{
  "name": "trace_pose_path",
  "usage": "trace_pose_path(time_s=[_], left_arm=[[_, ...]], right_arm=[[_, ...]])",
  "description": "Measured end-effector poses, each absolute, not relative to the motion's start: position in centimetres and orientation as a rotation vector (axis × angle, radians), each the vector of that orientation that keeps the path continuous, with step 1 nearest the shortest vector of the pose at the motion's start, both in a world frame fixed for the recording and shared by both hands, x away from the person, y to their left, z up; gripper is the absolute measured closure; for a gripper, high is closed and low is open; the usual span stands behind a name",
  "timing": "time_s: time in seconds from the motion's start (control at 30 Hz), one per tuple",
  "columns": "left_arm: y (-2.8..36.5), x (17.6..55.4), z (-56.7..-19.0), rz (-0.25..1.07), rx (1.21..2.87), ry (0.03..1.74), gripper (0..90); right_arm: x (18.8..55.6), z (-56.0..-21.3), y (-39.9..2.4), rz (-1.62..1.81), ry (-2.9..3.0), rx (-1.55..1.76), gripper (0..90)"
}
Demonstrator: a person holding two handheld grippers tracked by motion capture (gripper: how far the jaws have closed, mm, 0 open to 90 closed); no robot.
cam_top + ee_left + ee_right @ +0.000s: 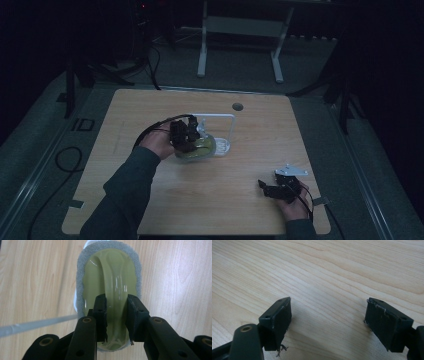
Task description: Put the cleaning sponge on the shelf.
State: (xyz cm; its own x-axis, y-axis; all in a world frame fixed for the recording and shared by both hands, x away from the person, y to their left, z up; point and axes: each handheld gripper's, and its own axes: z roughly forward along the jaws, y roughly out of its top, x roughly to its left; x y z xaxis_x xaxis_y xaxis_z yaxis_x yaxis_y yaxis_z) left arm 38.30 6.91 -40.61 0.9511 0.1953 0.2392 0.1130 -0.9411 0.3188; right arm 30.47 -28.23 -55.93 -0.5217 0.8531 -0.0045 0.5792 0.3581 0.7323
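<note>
An oval scrubbing pad (110,272) with an olive-green plastic top, a grey spongy rim and a raised arched handle lies on the wooden table (175,277). My left gripper (117,302) stands over it, its two jaws pressed against either side of the handle. In the high view the left gripper (187,135) and the pad (202,149) sit near the table's middle. My right gripper (267,189) rests low over the near right part of the table. Its jaws stand wide apart with bare wood between them (328,312).
A white wire frame (233,125) stands just behind the pad, and one of its rods (37,323) crosses the left gripper view. A small clear item (222,146) lies beside the pad. A round hole (237,106) is in the tabletop at the back. White stand legs (202,55) are beyond the table.
</note>
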Motion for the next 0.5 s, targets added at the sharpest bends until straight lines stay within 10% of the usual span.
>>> trace_pose_path(time_s=[0.5], left_arm=[[5.3, 38.9, -40.7, 0.423, 2.837, 0.161, 71.8]], right_arm=[[30.5, -55.9, -28.2, 0.973, 2.24, 1.253, 20.8]])
